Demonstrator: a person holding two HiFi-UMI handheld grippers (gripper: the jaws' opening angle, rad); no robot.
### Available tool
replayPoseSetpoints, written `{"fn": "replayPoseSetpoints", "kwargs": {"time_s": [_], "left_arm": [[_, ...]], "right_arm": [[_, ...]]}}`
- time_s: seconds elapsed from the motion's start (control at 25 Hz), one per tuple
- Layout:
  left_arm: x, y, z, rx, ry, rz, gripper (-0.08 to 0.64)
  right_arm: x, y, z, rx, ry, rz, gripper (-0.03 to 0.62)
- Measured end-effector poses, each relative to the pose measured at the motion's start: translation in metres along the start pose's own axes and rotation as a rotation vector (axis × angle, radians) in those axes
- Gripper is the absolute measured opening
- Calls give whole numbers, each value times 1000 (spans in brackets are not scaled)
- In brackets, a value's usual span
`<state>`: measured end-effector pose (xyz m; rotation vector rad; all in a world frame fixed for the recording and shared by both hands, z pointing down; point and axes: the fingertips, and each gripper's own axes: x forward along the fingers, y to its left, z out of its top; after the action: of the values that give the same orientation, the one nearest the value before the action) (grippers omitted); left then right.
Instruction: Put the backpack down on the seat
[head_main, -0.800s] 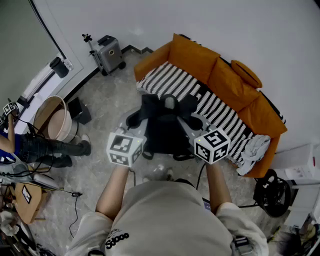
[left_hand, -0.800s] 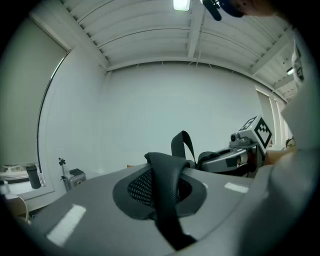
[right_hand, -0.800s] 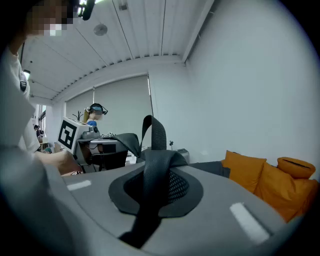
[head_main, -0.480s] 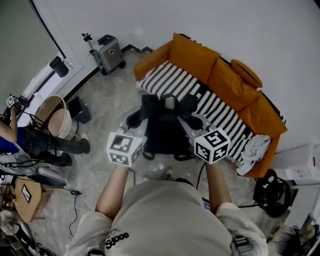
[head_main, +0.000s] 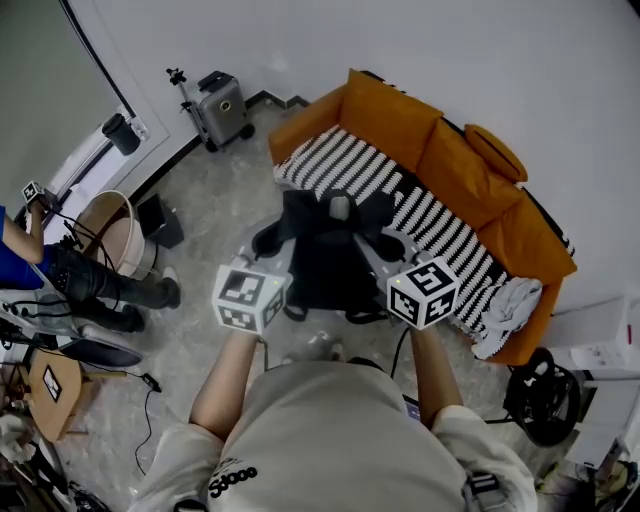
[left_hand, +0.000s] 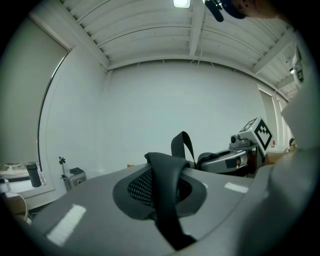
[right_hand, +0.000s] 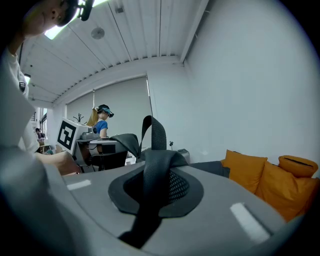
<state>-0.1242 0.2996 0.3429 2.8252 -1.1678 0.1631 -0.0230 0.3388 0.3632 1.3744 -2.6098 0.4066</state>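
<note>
A black backpack (head_main: 328, 255) hangs between my two grippers, over the floor just in front of the orange sofa's striped seat (head_main: 440, 220). My left gripper (head_main: 278, 250) is shut on one black mesh shoulder strap (left_hand: 164, 182), which runs up through its jaws in the left gripper view. My right gripper (head_main: 385, 250) is shut on the other strap (right_hand: 156, 172) in the same way. Each gripper view shows the opposite gripper's marker cube beyond the strap: the right one (left_hand: 260, 132), the left one (right_hand: 67, 134). The pack's lower part is hidden behind my arms.
An orange cushion (head_main: 492, 150) lies on the sofa back and a white cloth (head_main: 508, 305) at its right end. A grey suitcase (head_main: 222, 105) stands by the wall. A wooden tub (head_main: 108, 240) and another person (head_main: 70, 285) are at the left, a black bag (head_main: 545, 395) at the right.
Both grippers and the backpack stay almost where they were. The person at the left has shifted, raising an arm towards the wall.
</note>
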Motion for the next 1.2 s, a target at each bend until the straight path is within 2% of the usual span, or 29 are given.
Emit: {"fn": "replayPoseSetpoints", "kwargs": {"time_s": [0.6,0.96,1.2], "left_arm": [[47,-15,1,-18,22,96,25],[82,-14,2,-18,24,71,26],[114,5,-5,-32,34,42,26]], "right_arm": [[3,-57,5,-32,17,83,29],[9,-90,8,-5,20,58,28],[32,-116,9,22,27,31,28]]}}
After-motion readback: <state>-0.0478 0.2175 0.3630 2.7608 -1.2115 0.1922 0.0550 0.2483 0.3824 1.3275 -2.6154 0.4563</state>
